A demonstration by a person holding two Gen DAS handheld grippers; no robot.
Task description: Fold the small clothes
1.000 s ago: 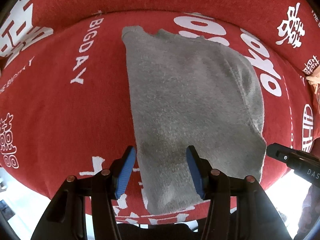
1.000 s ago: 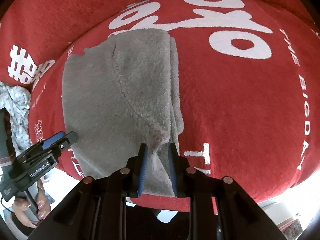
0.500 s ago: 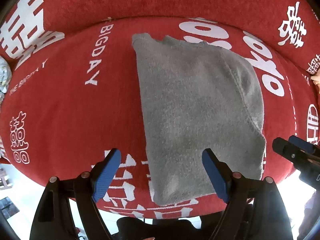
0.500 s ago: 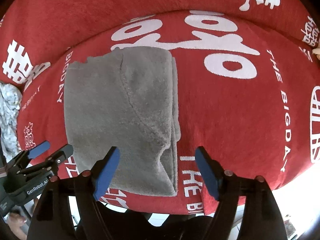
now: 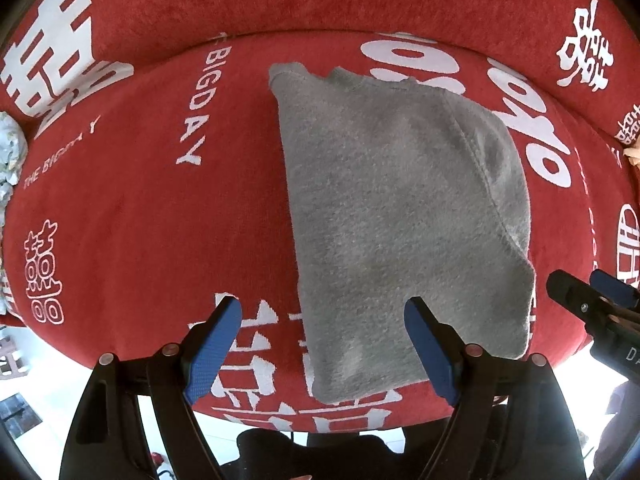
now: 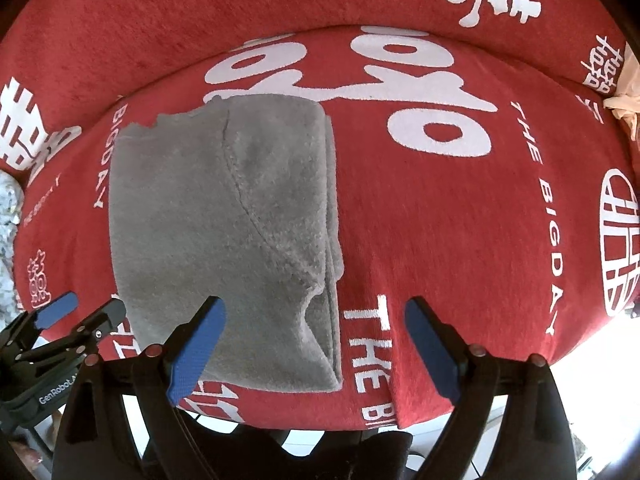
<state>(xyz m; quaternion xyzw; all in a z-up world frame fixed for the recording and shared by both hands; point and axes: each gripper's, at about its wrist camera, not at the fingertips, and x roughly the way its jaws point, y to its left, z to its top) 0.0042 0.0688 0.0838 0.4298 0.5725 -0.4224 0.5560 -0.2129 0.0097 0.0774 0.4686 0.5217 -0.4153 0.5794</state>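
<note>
A grey fleece garment [image 5: 400, 208], folded into a rough rectangle, lies flat on the red seat cover [image 5: 140, 208]. My left gripper [image 5: 323, 306] hangs open above its near left corner and touches nothing. In the right wrist view the garment [image 6: 224, 220] shows a stacked fold along its right edge. Over its near right corner my right gripper [image 6: 315, 305] has its jaws opening wide, with the cloth lying loose below them and nothing pressed by the pads. Each gripper also shows in the other's view: the right gripper [image 5: 592, 304] and the left gripper [image 6: 76, 316].
The red cover carries large white lettering and rises into a backrest [image 6: 280, 8] at the far side. A pale patterned cloth [image 5: 10, 148] lies at the left edge and a beige item [image 6: 628, 92] at the far right. The seat's front edge drops to a bright floor [image 5: 24, 364].
The right gripper let go of the garment's near edge, opened wide and lifted. The left jaws widened too. The garment now lies flat and free.
</note>
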